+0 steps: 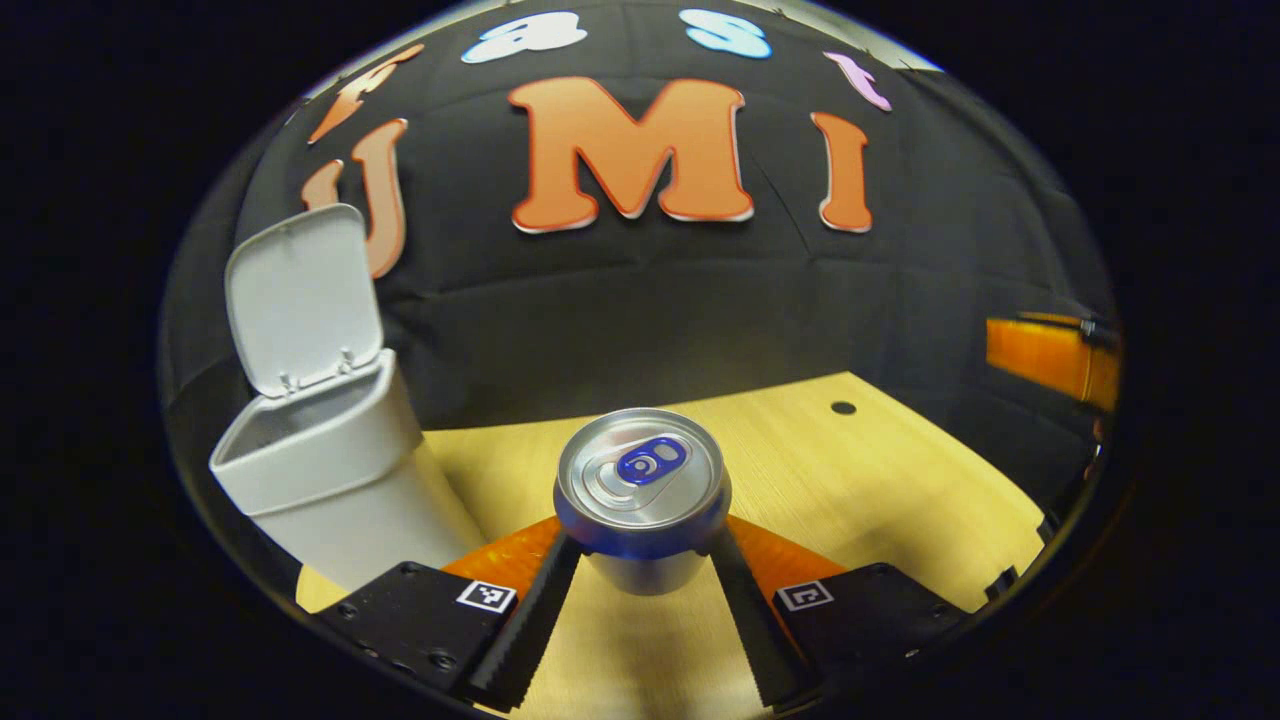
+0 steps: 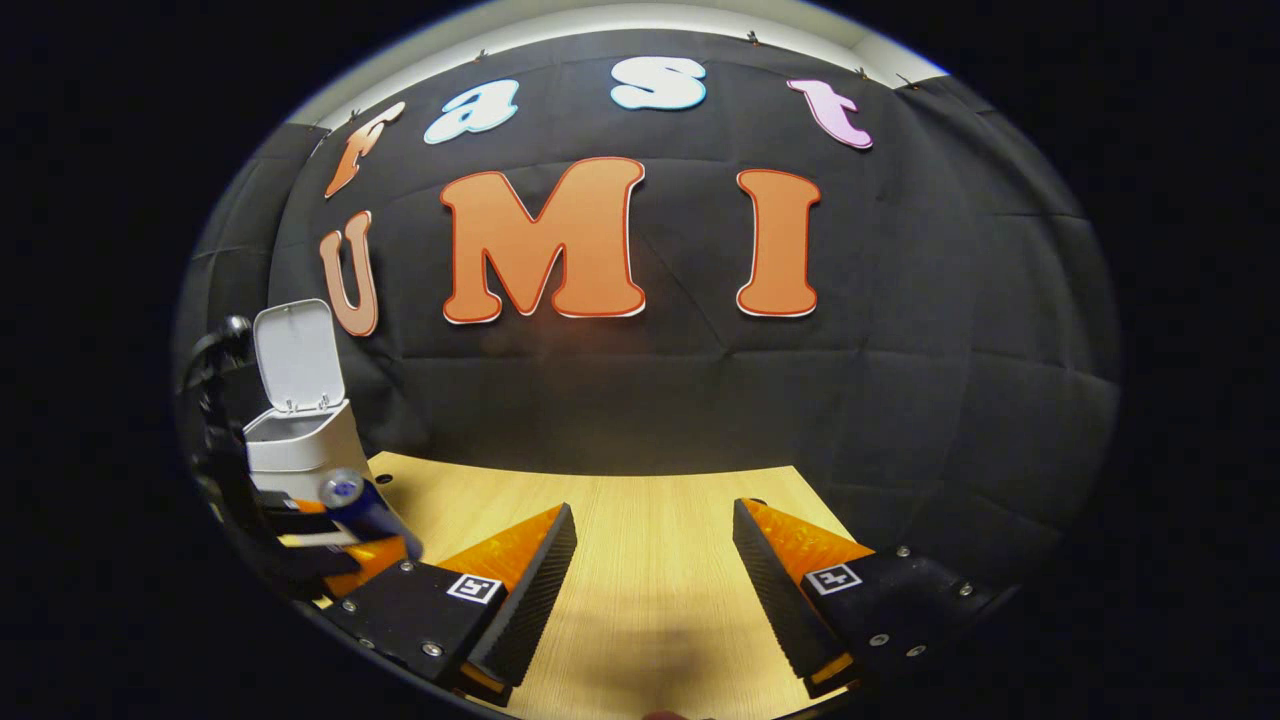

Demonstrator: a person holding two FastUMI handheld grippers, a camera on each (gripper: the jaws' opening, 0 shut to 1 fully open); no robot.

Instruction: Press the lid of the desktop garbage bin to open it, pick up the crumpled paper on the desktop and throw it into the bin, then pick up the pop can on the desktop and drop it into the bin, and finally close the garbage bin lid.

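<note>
A silver pop can (image 1: 642, 495) with a blue tab stands upright between the fingers of my left gripper (image 1: 640, 545), which is shut on its body just above the wooden desktop (image 1: 860, 480). To the can's left stands the white garbage bin (image 1: 330, 470), its lid (image 1: 300, 295) flipped up and open. In the right gripper view, my right gripper (image 2: 655, 540) hangs open over bare desktop with nothing between its fingers. At that view's far left are the same bin (image 2: 295, 440) and the can (image 2: 360, 505) held in the other gripper. The crumpled paper is not visible to me.
The black cloth wall rises right behind the desk. A small dark hole (image 1: 843, 407) marks the desktop near its far right corner. An orange part of the other gripper (image 1: 1050, 355) shows at the left gripper view's right edge. Open wood (image 2: 640, 560) lies under my right gripper.
</note>
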